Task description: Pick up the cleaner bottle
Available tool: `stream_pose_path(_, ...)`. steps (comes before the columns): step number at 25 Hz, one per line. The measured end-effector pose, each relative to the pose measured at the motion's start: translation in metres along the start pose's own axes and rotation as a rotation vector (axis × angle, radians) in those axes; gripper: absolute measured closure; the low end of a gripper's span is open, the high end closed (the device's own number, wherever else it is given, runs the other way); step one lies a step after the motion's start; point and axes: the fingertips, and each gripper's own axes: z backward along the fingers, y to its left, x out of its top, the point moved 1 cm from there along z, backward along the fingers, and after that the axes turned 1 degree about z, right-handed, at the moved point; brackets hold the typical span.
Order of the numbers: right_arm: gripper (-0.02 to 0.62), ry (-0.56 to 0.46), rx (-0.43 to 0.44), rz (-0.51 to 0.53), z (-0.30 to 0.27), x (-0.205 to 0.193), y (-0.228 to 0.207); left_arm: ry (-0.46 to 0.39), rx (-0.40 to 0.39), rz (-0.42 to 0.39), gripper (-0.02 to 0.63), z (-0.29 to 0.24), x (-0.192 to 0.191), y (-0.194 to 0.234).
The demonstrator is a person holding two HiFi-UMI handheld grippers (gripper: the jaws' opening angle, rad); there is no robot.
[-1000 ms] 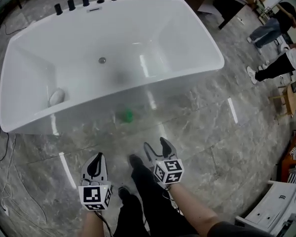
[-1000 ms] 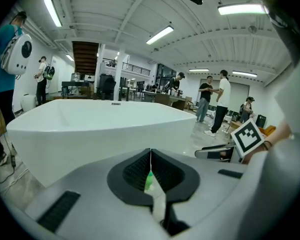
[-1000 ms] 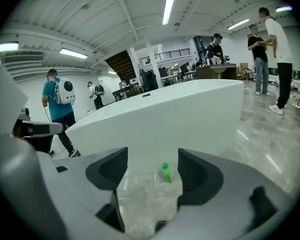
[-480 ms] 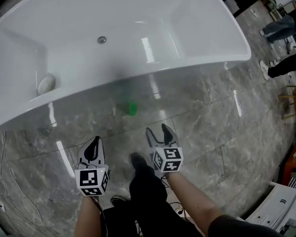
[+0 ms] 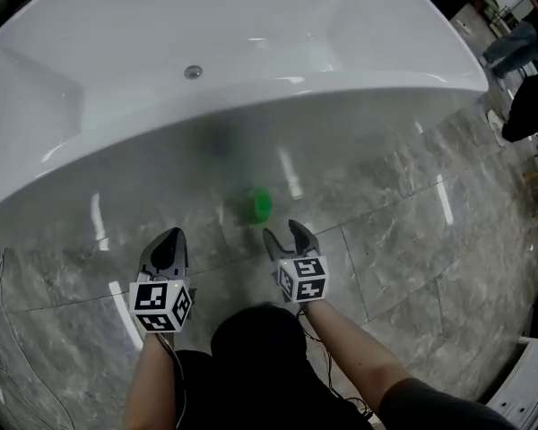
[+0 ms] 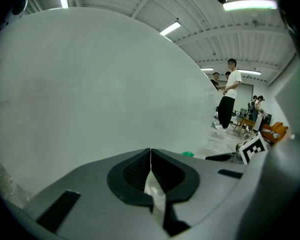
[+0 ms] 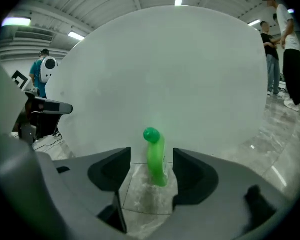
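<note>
Right hand-held gripper (image 5: 285, 234): jaws wide apart and closing, holding nothing. The cleaner bottle (image 7: 155, 156) shows in the gap but stands ahead of the tips, untouched.
Left hand-held gripper (image 5: 166, 243): jaws together, empty.
Cleaner bottle: green, upright on the floor (image 5: 386, 240), near the bathtub's (image 5: 251, 106) outer wall.
Direction: just ahead of the right hand-held gripper, slightly toward the left one — the right is nearer.
Long axis: vertical, neck bent at the top — the jaws flank it sideways.
</note>
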Motion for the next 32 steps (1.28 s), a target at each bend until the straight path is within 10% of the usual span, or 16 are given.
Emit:
stream_pose_path(11,0.319,-0.005,0.027,0.011,-0.094,-0.058,-0.003,-0.062,0.024,-0.049,0.591,-0.053,-0.053,0.038)
stream_pose_path(32,0.365,-0.028,-0.088,0.083,-0.154,-0.048,-0.021,0.012,0.041,-0.075,0.591,-0.072,-0.079,0.038)
